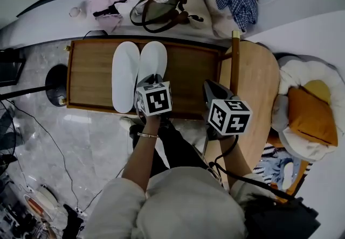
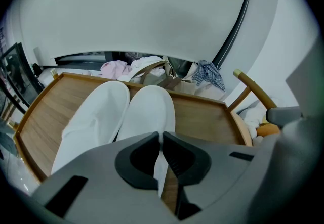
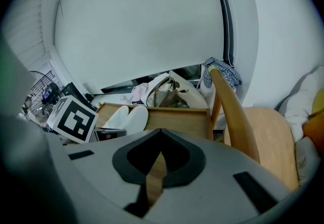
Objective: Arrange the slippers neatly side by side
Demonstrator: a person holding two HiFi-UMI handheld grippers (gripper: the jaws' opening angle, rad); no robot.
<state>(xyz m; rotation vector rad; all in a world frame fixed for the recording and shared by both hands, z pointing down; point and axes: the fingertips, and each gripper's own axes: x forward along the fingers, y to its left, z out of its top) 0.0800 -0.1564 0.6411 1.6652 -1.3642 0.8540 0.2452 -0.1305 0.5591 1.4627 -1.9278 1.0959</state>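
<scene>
Head view, pair: the loose slipper (image 1: 125,73) and the held slipper (image 1: 153,59) lie on the wooden tabletop (image 1: 89,70). Toes point to 12 o'clock and the long sides touch. The loose one sits at 9 o'clock of the held one.
Head view, left claw (image 1: 152,77): at the held slipper's 6 o'clock end, on the heel. Probably gripped there so the heel can be steered level with its neighbour.
Head view, right claw (image 1: 208,84): at 3 o'clock of the left claw, over the tabletop's near edge and apart from both slippers. It looks idle, kept out of the way.
Left gripper view, claw state: jaws almost together, pinched on the thin white heel edge of the held slipper.
Left gripper view, alignment: toes about level. The heel match is hidden under the claw.
Right gripper view, claw state: jaws together with nothing between them. Only wood shows below the tips.
Right gripper view, surroundings: the pair is at 10 o'clock and the chair (image 3: 238,117) at 3 o'clock.
Judgement: the pair looks essentially arranged, and letting go seems to be what remains.
</scene>
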